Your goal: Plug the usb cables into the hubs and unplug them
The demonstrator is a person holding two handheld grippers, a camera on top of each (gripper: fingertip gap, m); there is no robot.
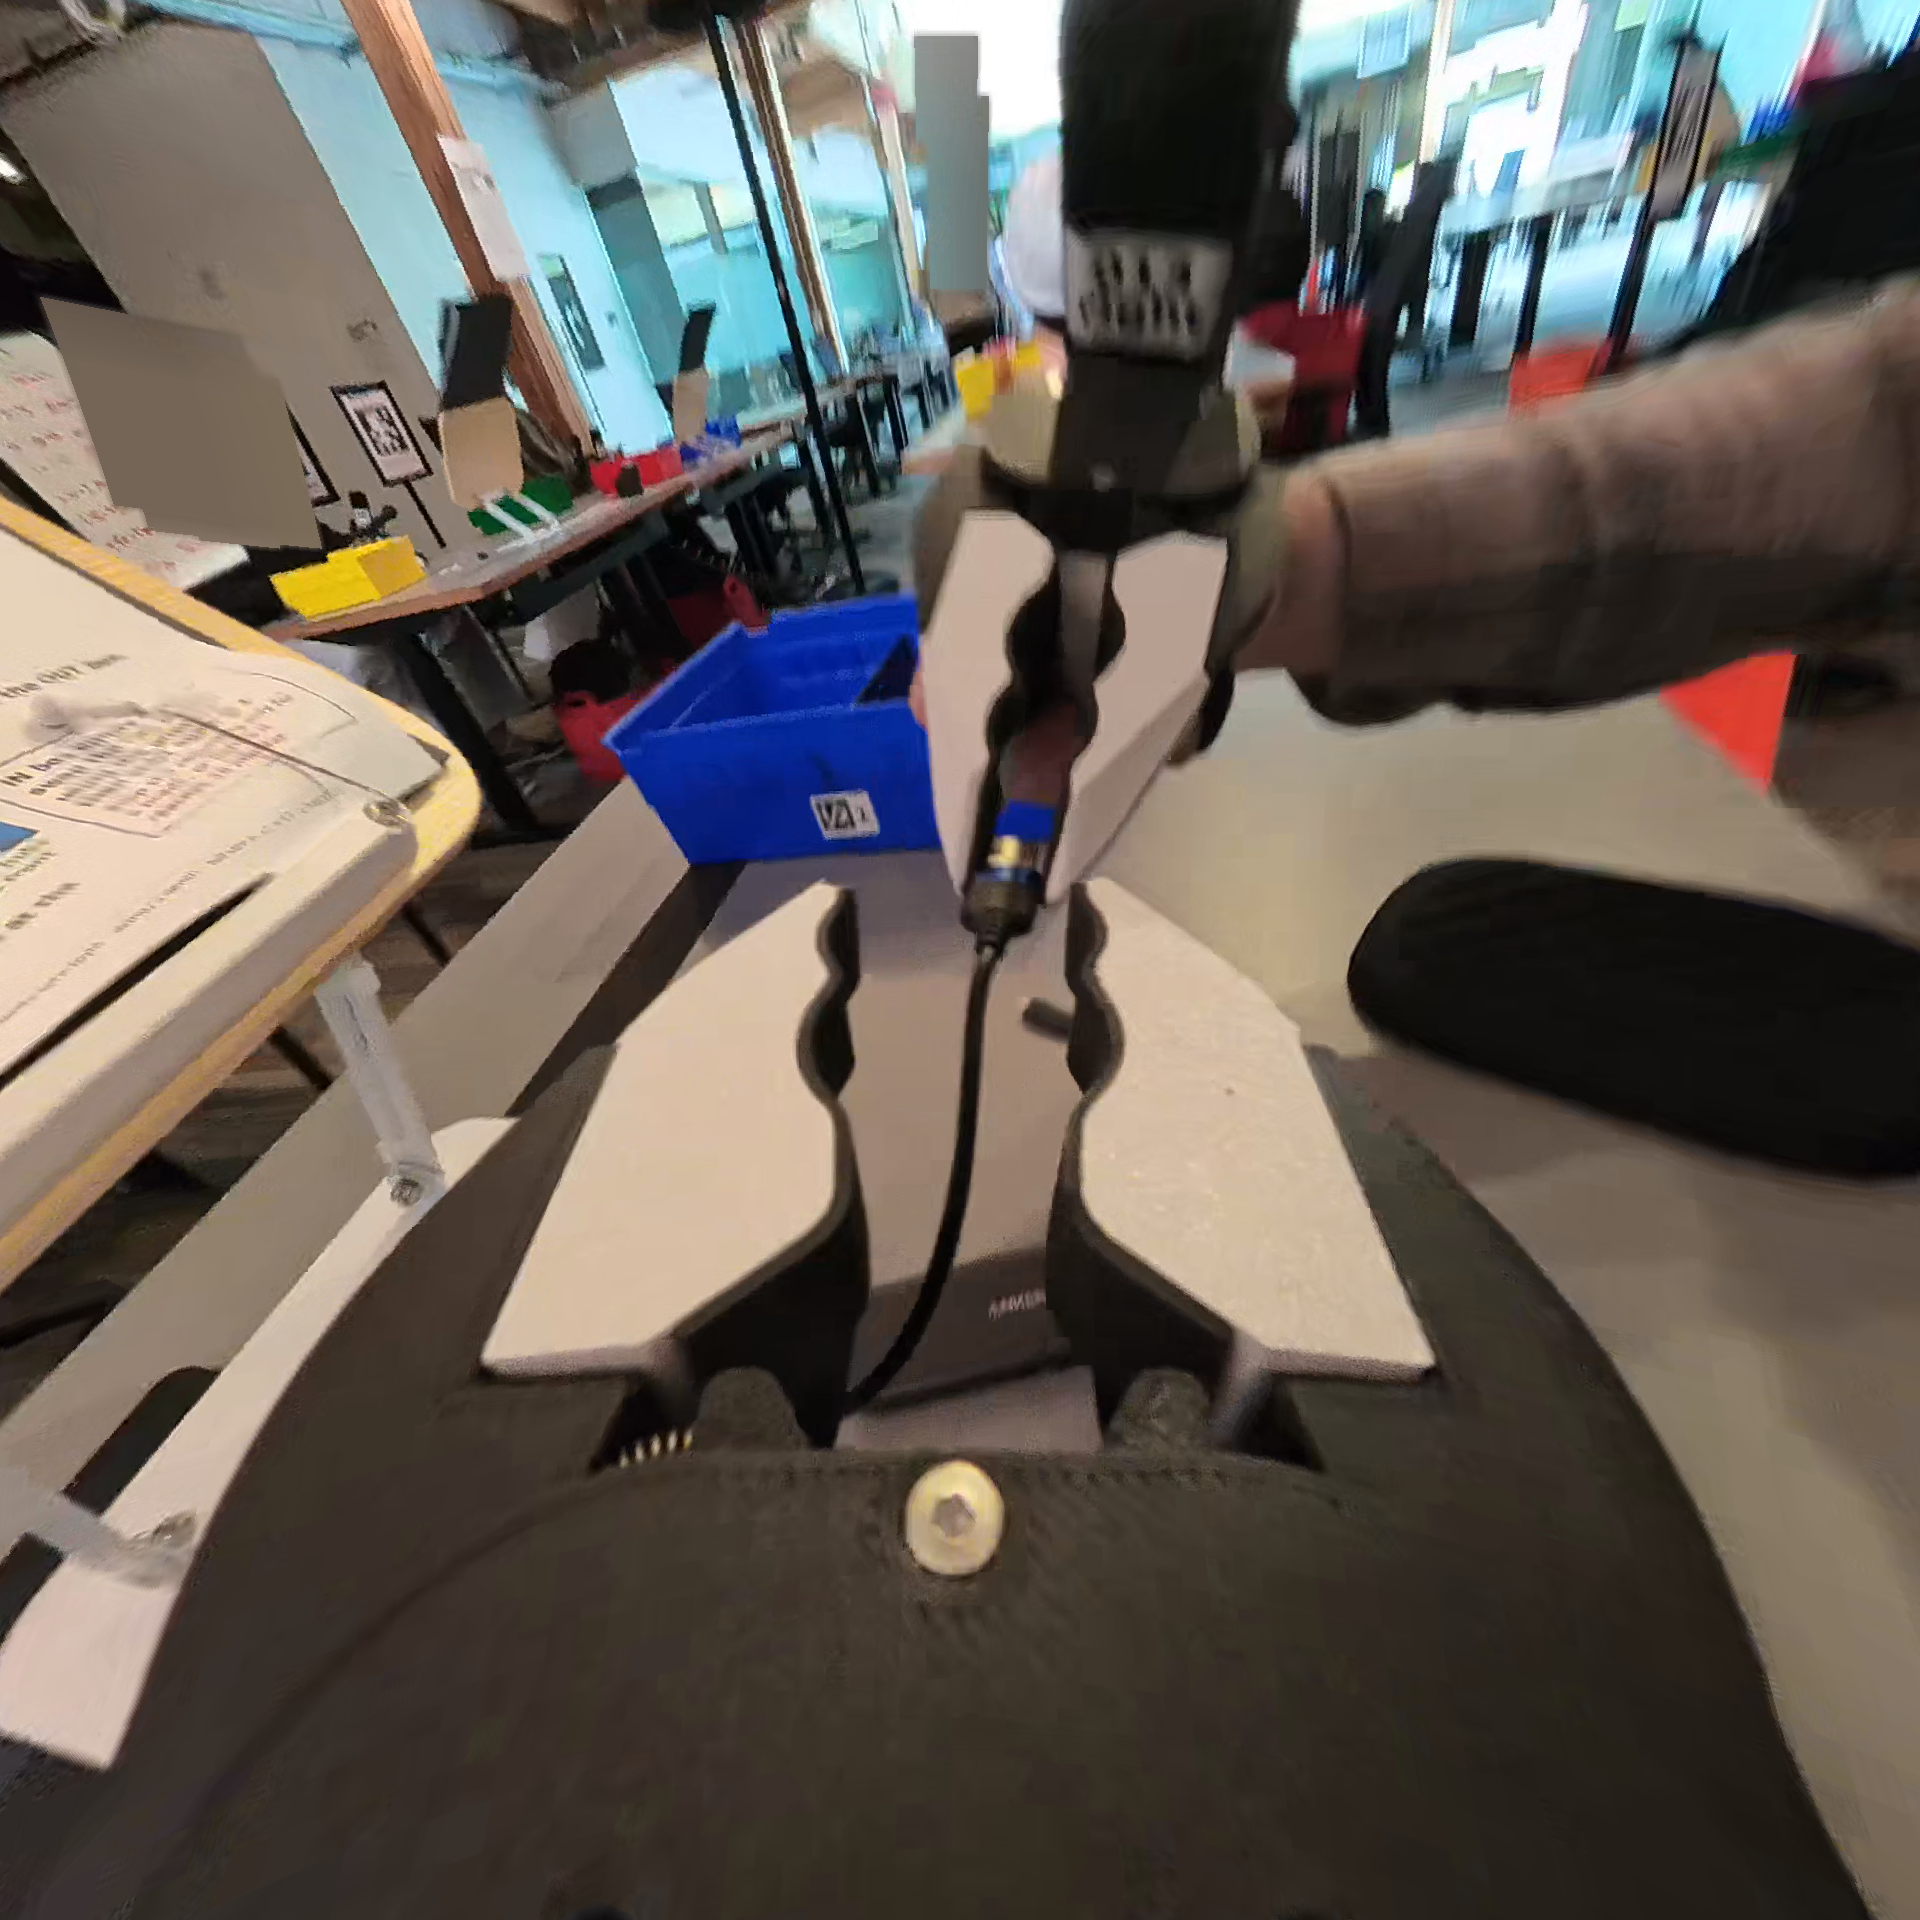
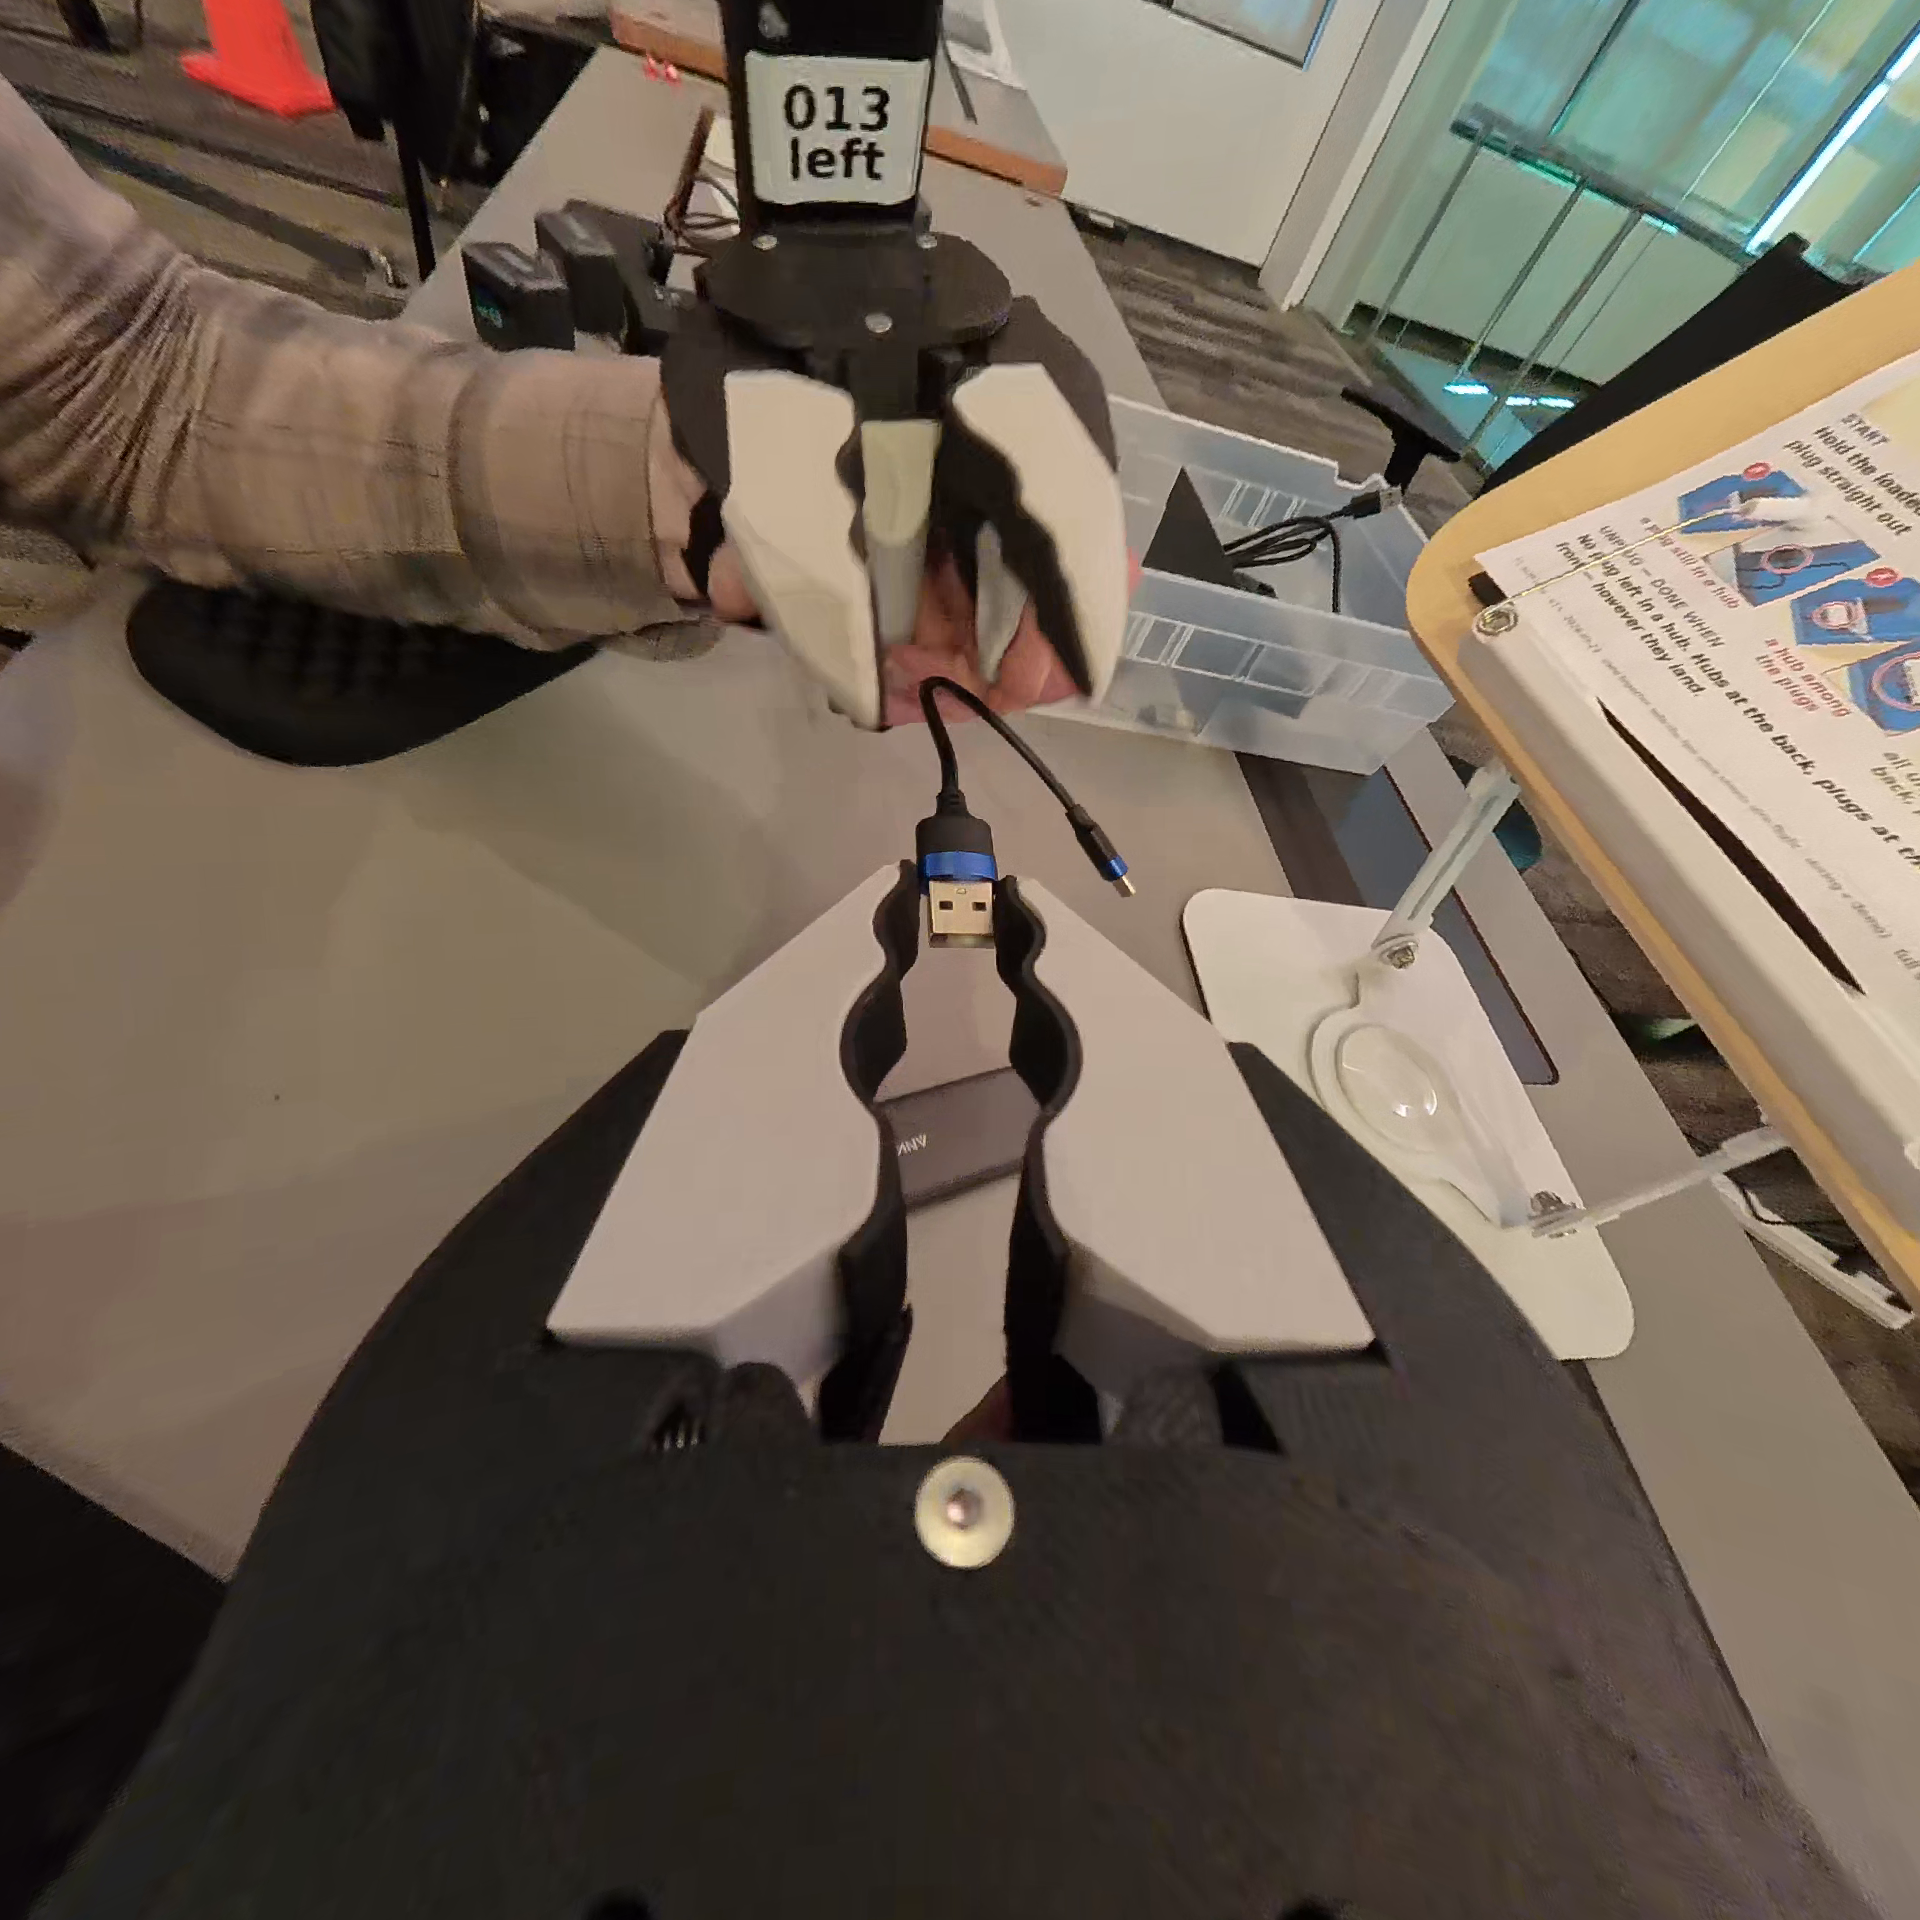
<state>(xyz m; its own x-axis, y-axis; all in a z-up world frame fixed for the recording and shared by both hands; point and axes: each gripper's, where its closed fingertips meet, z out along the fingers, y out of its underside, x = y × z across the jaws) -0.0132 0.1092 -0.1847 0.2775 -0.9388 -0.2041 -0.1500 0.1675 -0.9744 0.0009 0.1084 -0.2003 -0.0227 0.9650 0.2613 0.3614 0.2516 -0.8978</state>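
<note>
My right gripper (image 2: 961, 904) pinches the USB plug (image 2: 958, 906), its metal tongue pointing back toward me; my left gripper (image 1: 961, 925), jaws parted, holds nothing, and the hub (image 2: 951, 1143) lies below.

Right tool (image 2: 958, 914) clamped, left tool (image 1: 961, 935) parted

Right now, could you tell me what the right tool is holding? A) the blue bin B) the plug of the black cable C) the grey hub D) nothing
B: the right tool pinches the plug of the black cable at its tips, metal end showing.
</note>
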